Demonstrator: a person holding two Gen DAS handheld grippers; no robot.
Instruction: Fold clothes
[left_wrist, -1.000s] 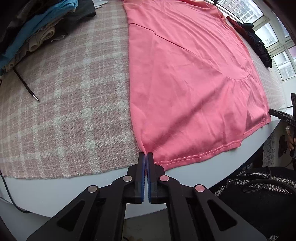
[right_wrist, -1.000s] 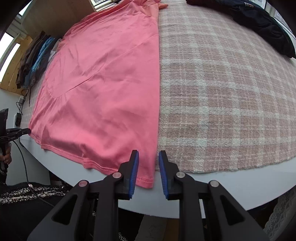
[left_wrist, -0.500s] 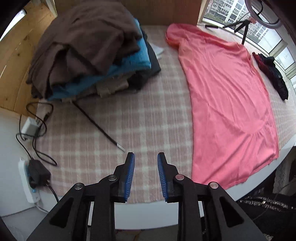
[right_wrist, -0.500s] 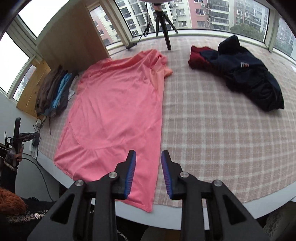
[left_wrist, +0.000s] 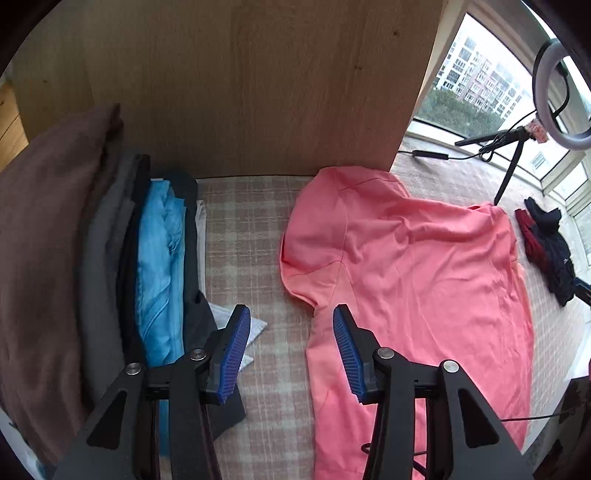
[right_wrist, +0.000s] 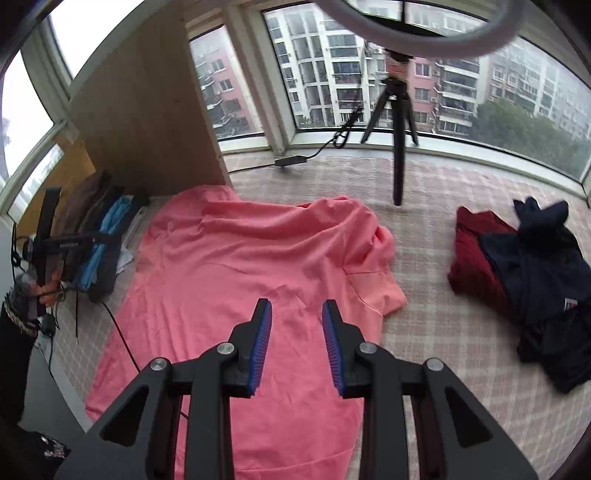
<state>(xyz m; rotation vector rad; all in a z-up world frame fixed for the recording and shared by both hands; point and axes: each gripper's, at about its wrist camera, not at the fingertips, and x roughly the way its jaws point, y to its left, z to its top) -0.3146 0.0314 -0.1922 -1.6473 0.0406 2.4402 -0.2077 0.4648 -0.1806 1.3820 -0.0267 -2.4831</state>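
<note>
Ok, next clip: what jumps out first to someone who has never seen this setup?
A big pink T-shirt spread flat on the plaid-covered table dominates both views. Both the left hand-held gripper and the right hand-held gripper hang open above it, holding nothing. Folded clothes are stacked against the wooden panel; dark garments lie crumpled on the right.

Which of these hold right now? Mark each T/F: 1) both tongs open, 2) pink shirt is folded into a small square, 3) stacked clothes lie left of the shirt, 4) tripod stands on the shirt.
1) Left tongs and right tongs are both open, holding nothing. True.
2) The pink shirt is folded into a small square. False: it lies spread out on the plaid cloth.
3) A stack of clothes lies left of the shirt. True.
4) The tripod stands on the shirt. False: it stands on the plaid cloth beyond it.
</note>
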